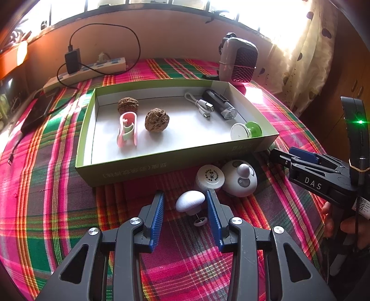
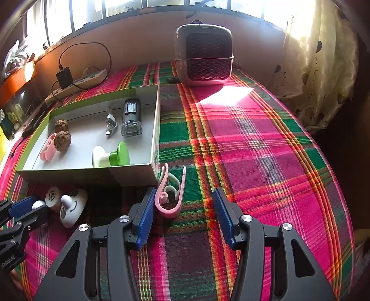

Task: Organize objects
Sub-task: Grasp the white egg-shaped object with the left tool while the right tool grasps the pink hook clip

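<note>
Pink clip (image 2: 170, 196), open end toward box (image 2: 87, 177)

Sunlit room corner with a pink-and-green plaid tablecloth (image 2: 254, 139).
Behind the cloth rises a plain beige wall (image 2: 143, 39); above it barred windows (image 2: 124, 5); right of it a spotted cream curtain (image 2: 323, 69).

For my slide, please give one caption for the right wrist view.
Open right gripper over a pink clip beside the green box.
</note>
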`<state>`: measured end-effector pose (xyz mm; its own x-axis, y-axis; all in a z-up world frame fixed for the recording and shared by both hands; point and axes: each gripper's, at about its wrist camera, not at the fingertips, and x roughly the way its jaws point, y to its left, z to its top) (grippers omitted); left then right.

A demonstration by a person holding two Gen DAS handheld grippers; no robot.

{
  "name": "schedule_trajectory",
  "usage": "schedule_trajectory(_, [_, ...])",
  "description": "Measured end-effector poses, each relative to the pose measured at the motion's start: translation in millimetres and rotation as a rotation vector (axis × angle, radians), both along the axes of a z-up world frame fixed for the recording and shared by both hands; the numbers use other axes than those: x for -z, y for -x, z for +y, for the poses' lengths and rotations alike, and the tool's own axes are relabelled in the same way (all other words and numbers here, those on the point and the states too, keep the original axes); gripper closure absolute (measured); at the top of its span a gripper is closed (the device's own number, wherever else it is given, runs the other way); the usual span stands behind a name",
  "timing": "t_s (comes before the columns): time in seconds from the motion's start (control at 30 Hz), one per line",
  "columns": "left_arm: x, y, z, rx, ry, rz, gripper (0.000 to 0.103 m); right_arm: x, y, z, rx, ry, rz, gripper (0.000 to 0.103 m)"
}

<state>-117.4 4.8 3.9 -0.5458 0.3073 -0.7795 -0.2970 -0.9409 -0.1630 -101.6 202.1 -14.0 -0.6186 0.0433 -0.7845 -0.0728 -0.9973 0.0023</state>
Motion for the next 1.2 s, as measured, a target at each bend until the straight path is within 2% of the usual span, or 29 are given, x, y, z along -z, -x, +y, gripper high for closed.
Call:
schedule_trajectory(0.53, [-0.3, 0.0, -2.4, -0.005, -0.006, 0.003, 0.074, -0.2, -0.1, 3.9, 0.003, 0.007, 0.002, 0.052])
schedule_trajectory(0.67, [-0.7, 0.7, -4.5, -0.014, 0.007, 0.007, 0.082, -1.0, -0.8, 6.6, 0.02, 0.004, 0.005, 0.063])
schedule_trajectory(0.97, [-0.2, 0.4, -5.2, -0.018, 0.005, 0.009, 0.083, -1.8, -1.6, 10.3, 0.037, 0.004, 0.009, 0.078])
schedule_trajectory(1.2, [-0.1, -0.1, -5.2, -0.019, 0.004, 0.009, 0.083, -1.9, -2.5, 11.4, 0.037, 0.012, 0.012, 0.08])
